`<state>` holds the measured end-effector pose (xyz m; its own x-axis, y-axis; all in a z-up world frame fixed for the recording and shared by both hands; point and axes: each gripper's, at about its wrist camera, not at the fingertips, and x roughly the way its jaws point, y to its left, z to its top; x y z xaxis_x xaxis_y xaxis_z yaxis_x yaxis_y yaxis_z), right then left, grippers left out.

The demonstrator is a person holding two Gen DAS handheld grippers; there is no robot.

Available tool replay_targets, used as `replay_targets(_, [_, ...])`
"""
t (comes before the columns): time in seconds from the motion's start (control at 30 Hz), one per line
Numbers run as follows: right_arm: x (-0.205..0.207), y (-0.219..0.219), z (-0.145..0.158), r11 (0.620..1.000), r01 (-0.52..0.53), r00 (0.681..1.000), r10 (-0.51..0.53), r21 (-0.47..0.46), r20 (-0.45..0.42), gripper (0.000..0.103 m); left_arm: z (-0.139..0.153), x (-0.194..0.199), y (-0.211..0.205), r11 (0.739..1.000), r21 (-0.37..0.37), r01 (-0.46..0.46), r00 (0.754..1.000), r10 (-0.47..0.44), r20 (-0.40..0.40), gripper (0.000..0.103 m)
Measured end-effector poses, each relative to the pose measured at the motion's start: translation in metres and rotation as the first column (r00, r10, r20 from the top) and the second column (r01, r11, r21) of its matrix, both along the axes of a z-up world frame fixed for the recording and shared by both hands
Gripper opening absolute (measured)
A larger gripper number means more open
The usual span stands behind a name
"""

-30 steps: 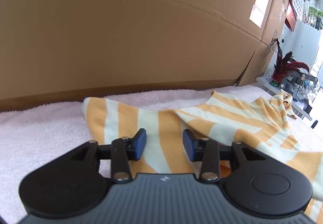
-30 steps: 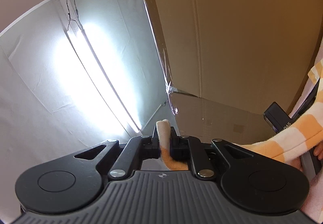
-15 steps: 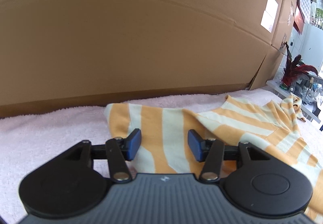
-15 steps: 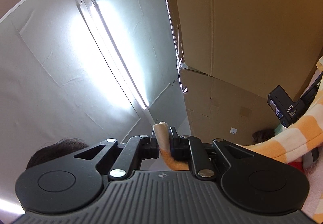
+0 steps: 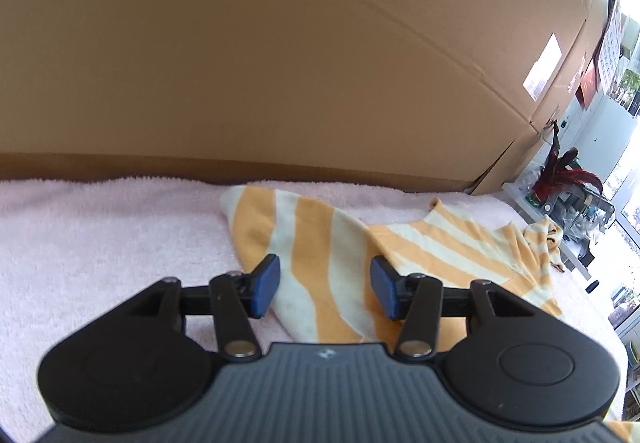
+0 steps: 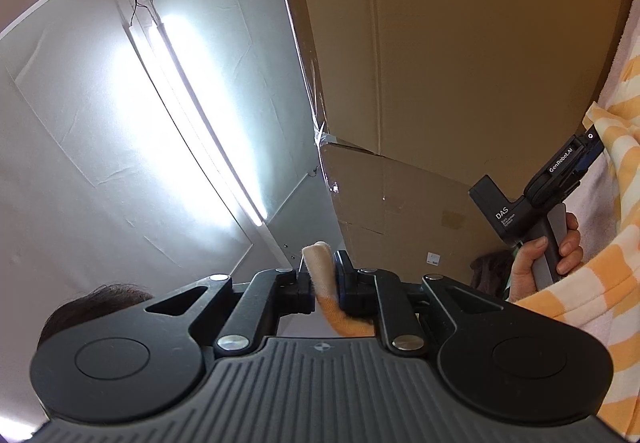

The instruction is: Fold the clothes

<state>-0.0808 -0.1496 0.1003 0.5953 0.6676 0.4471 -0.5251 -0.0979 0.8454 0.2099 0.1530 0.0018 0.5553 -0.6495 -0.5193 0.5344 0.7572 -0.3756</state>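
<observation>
**Right tongs grip shirt, left closing empty**

The striped shirt (image 5: 332, 255) lies on the pink towel (image 5: 100, 227) near its far edge. The right gripper (image 6: 324, 279) pinches a raised fold. The left gripper (image 5: 324, 279), half open, is closing above the shirt, holding nothing.

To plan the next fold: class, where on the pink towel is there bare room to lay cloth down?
Bare pink towel lies between the striped garment and the cardboard wall, left of the left gripper. Rightward, the garment covers the towel up to the cluttered shelf.
</observation>
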Motion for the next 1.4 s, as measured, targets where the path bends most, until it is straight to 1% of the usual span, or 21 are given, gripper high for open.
replay_targets(0.1, [0.001, -0.001, -0.002, 1.000, 0.002, 1.000, -0.002, 0.003, -0.004, 0.014, 0.008, -0.003, 0.009, 0.999, -0.013, -0.031, 0.999, 0.031, 0.023, 0.051])
replay_targets(0.13, [0.000, -0.002, -0.002, 1.000, 0.003, 1.000, -0.003, 0.005, -0.005, 0.014, 0.011, -0.004, 0.015, 0.998, -0.026, -0.049, 0.998, 0.050, 0.036, 0.045])
replay_targets(0.17, [0.000, -0.002, -0.002, 1.000, 0.005, 1.000, -0.005, 0.005, -0.004, 0.014, 0.014, -0.004, 0.021, 0.997, -0.050, -0.063, 0.997, 0.065, 0.044, 0.027])
replay_targets(0.2, [0.000, -0.003, -0.002, 1.000, 0.007, 1.000, -0.007, 0.005, -0.004, 0.014, 0.016, -0.004, 0.027, 0.994, -0.079, -0.072, 0.996, 0.075, 0.045, 0.016])
replay_targets(0.23, [0.000, -0.003, -0.002, 1.000, 0.009, 1.000, -0.009, 0.006, -0.004, 0.014, 0.019, -0.004, 0.034, 0.991, -0.108, -0.080, 0.995, 0.085, 0.047, 0.000])
replay_targets(0.3, [0.001, -0.004, -0.003, 1.000, 0.012, 1.000, -0.012, 0.006, -0.007, 0.014, 0.020, -0.002, 0.039, 0.986, -0.150, -0.070, 0.997, 0.074, 0.022, 0.000])
replay_targets(0.37, [0.002, -0.005, -0.004, 1.000, 0.016, 1.000, -0.015, 0.006, -0.016, 0.016, 0.018, -0.001, 0.038, 0.987, -0.151, -0.052, 0.999, 0.051, -0.005, 0.000])
replay_targets(0.43, [0.003, -0.005, -0.006, 1.000, 0.016, 1.000, -0.016, 0.012, -0.027, 0.016, 0.015, 0.000, 0.033, 0.991, -0.132, -0.023, 0.999, 0.019, -0.036, 0.000])
replay_targets(0.5, [0.003, -0.005, -0.006, 1.000, 0.015, 1.000, -0.015, 0.011, -0.023, 0.016, 0.011, 0.001, 0.029, 0.993, -0.121, -0.006, 0.997, -0.003, -0.071, 0.003])
replay_targets(0.57, [0.003, -0.005, -0.006, 1.000, 0.014, 1.000, -0.013, 0.011, -0.020, 0.016, 0.009, 0.001, 0.026, 0.995, -0.104, -0.005, 0.997, -0.003, -0.075, 0.004])
replay_targets(0.6, [0.003, -0.005, -0.006, 1.000, 0.012, 1.000, -0.012, 0.010, -0.018, 0.016, 0.008, 0.001, 0.026, 0.995, -0.101, -0.003, 0.997, -0.005, -0.079, 0.007])
replay_targets(0.63, [0.003, -0.005, -0.006, 1.000, 0.011, 1.000, -0.010, 0.010, -0.017, 0.016, 0.007, 0.001, 0.025, 0.995, -0.099, -0.003, 0.996, -0.006, -0.084, 0.017])
replay_targets(0.67, [0.003, -0.006, -0.006, 1.000, 0.010, 1.000, -0.009, 0.009, -0.016, 0.016, 0.006, 0.002, 0.024, 0.995, -0.099, -0.002, 0.996, -0.007, -0.088, 0.029])
replay_targets(0.73, [0.004, -0.005, -0.004, 1.000, 0.010, 1.000, -0.010, 0.008, -0.020, 0.016, 0.004, 0.002, 0.021, 0.996, -0.094, 0.000, 0.996, -0.008, -0.088, 0.033])
replay_targets(0.8, [0.004, -0.006, -0.005, 1.000, 0.009, 1.000, -0.009, 0.008, -0.023, 0.016, 0.004, 0.001, 0.018, 0.995, -0.098, 0.010, 0.996, -0.019, -0.087, 0.033])
replay_targets(0.9, [0.004, -0.005, -0.005, 1.000, 0.010, 1.000, -0.010, 0.003, -0.027, 0.016, 0.004, -0.002, 0.014, 0.995, -0.100, 0.026, 0.997, -0.033, -0.074, 0.026])
replay_targets(0.93, [0.004, -0.005, -0.005, 1.000, 0.010, 1.000, -0.010, 0.003, -0.029, 0.017, 0.004, -0.003, 0.012, 0.995, -0.095, 0.028, 0.997, -0.035, -0.071, 0.011])
replay_targets(0.97, [0.004, -0.005, -0.005, 1.000, 0.010, 0.999, -0.010, 0.001, -0.030, 0.017, 0.004, -0.003, 0.011, 0.996, -0.089, 0.028, 0.997, -0.034, -0.070, 0.000])
replay_targets(1.07, [0.005, -0.003, -0.003, 1.000, 0.009, 1.000, -0.009, -0.002, -0.030, 0.017, 0.006, -0.002, 0.011, 0.995, -0.101, 0.018, 0.997, -0.025, -0.071, 0.000])
replay_targets(1.23, [0.003, -0.001, 0.002, 1.000, -0.002, 1.000, 0.002, -0.005, -0.013, 0.017, 0.012, -0.002, 0.023, 0.985, -0.171, 0.005, 0.997, -0.018, -0.074, 0.000])
replay_targets(1.4, [-0.003, -0.001, 0.011, 1.000, -0.024, 0.999, 0.023, 0.009, 0.041, 0.017, 0.010, 0.002, 0.028, 0.981, -0.192, -0.027, 0.994, 0.006, -0.107, 0.000])
